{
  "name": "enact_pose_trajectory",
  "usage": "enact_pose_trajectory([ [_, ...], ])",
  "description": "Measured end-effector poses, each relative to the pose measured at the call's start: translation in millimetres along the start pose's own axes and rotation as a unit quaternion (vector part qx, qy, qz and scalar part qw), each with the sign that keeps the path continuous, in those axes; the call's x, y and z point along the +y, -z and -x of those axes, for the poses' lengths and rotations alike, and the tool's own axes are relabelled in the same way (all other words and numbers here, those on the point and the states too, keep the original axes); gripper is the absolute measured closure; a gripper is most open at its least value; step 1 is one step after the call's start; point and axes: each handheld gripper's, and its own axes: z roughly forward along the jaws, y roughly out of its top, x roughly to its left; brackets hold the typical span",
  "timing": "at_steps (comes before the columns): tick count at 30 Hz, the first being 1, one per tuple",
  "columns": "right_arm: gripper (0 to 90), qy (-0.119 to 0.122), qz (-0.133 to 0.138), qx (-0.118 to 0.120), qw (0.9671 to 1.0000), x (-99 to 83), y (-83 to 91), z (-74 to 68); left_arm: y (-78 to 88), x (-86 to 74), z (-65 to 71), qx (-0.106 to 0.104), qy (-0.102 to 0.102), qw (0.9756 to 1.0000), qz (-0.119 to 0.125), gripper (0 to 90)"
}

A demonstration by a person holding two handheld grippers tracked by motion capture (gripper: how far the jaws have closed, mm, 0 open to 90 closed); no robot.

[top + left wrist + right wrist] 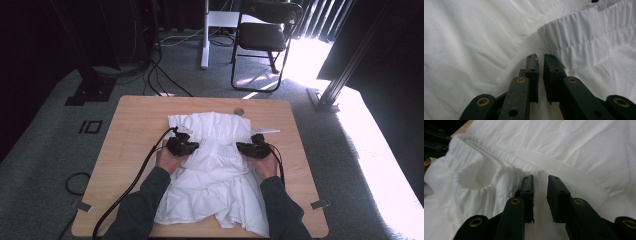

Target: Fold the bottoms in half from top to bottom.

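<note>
Dark sleeves [150,200] come in from the bottom edge of the high view, hands set on either side of a white garment [215,175] spread over the wooden table [130,120]. At its gathered waistband [217,146] (elastic, ruffled) the left gripper [540,57] has its jaws nearly together, no cloth visibly between them. Opposite, the right gripper [540,178] stands a little wider, a narrow gap over the fabric, its pads not visibly pinching it.

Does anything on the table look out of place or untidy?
Yes. The white gathered cotton garment lies crumpled on the light wooden table, its hem hanging over the near edge. A thin white strip sticks out at its right side.
</note>
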Motion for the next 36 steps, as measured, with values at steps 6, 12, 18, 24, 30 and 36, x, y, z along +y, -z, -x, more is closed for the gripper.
enact_pose_trajectory([
  [6, 72.4, 0.02, 0.01, 0.029, 0.9993, -10.7, 13.7, -13.4, 12.2, -9.9, 20.1, -0.023, -0.022, 0.9994, 0.016, 82.5],
  [12, 69.8, 0.051, 0.009, 0.057, 0.997, -25.3, 27.3, -26.6, 18.8, -28.8, 36.3, -0.04, -0.037, 0.9984, 0.016, 80.5],
  [18, 67.8, 0.066, 0.003, 0.07, 0.9954, -33.8, 32.6, -29.8, 17.5, -44.3, 41.5, -0.045, -0.044, 0.998, 0.0, 79.4],
  [24, 67.6, 0.049, 0.003, 0.0, 0.9988, -17.3, 16.4, -21.5, 14.5, -45.0, 40.6, -0.043, -0.047, 0.9979, -0.009, 79.4],
  [30, 67.6, 0.009, -0.014, -0.003, 0.9999, -5.7, -6.9, -9.0, 17.5, -44.7, 40.7, -0.043, -0.057, 0.9974, -0.008, 79.1],
  [36, 67.2, 0.049, -0.014, 0.063, 0.9967, -16.8, 0.8, -25.3, 19.7, -35.0, 25.1, -0.014, -0.027, 0.9993, 0.02, 76.1],
])
